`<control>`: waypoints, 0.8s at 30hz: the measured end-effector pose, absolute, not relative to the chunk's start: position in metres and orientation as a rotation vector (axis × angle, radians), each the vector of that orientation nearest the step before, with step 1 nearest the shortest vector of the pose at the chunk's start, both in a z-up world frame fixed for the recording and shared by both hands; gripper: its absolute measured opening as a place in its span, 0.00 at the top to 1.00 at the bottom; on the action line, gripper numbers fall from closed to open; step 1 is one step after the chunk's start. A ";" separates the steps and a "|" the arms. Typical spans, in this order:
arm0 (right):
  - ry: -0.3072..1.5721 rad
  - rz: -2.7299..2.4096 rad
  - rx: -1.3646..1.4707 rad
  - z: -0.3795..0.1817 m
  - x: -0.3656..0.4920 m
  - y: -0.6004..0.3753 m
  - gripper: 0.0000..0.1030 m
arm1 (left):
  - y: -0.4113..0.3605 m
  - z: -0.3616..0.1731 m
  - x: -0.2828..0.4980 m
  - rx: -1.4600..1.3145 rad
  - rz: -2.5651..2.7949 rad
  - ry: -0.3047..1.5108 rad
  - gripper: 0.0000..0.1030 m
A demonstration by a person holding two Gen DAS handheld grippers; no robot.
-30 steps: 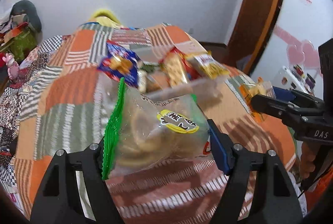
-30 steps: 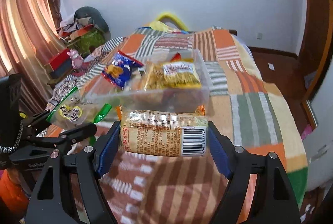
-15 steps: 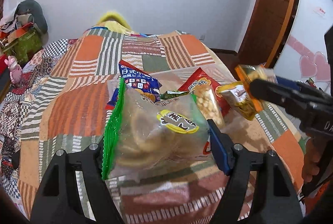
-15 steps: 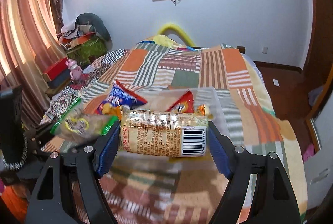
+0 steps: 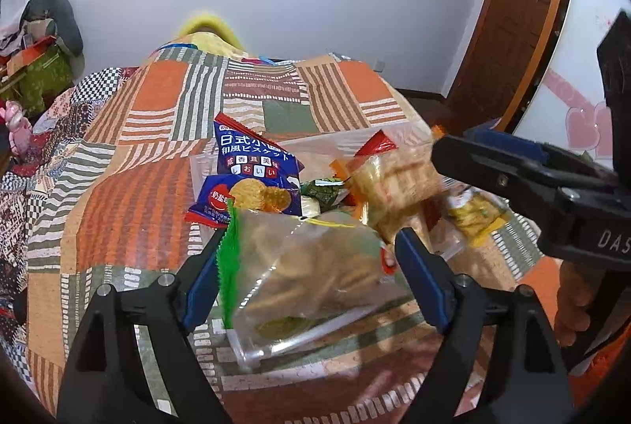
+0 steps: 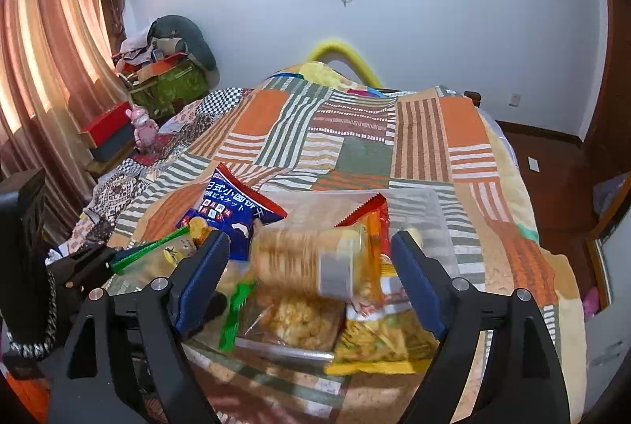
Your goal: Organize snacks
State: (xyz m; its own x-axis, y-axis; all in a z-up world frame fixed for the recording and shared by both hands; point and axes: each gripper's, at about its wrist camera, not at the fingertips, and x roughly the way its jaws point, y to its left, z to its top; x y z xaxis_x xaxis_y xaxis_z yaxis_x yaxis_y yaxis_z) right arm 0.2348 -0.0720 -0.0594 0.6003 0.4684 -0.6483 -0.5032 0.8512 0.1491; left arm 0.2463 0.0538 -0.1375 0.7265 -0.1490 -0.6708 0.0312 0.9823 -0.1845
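Observation:
A clear plastic bin [image 5: 252, 349] [image 6: 434, 207] holding several snack packs sits on the patchwork bedspread. My left gripper [image 5: 311, 270] stands open over the bin's near end; the green-edged clear cookie bag [image 5: 311, 274] lies loose between its jaws, tilted and blurred, dropping into the bin. My right gripper [image 6: 311, 266] is open above the bin; the orange cracker pack [image 6: 311, 262] [image 5: 398, 183] is blurred between its jaws, apart from both pads, falling. A blue biscuit bag [image 5: 252, 171] [image 6: 232, 211] leans on the bin's left side.
The bin also holds a red pack [image 6: 363, 207], a yellow snack bag [image 6: 378, 341] and a small green pack [image 5: 323, 189]. The bedspread [image 6: 355, 136] stretches far beyond. Cluttered boxes [image 6: 165, 81] stand by the curtain at left. A door [image 5: 512, 10] is at right.
Both grippers moved forward over the bin and opened. The cookie bag and the cracker pack, held before, have come loose and are falling into the bin.

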 end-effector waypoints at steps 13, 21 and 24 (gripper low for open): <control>0.616 0.542 -0.010 -0.005 0.187 -0.112 0.20 | 0.041 -0.058 0.179 -0.105 -0.070 0.540 0.19; 0.467 0.530 0.003 0.041 0.136 -0.133 0.20 | 0.025 0.004 0.117 -0.076 -0.063 0.365 0.19; 0.423 0.533 0.009 0.053 0.120 -0.138 0.20 | 0.018 0.018 0.097 -0.061 -0.052 0.314 0.15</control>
State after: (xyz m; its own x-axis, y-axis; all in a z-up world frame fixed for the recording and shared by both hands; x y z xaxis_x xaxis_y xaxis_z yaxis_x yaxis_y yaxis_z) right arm 0.1195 -0.1377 0.0527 0.7775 0.4946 -0.3884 -0.4908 0.8634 0.1169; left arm 0.0970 0.0184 0.0178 0.9498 -0.0607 -0.3068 0.0418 0.9968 -0.0680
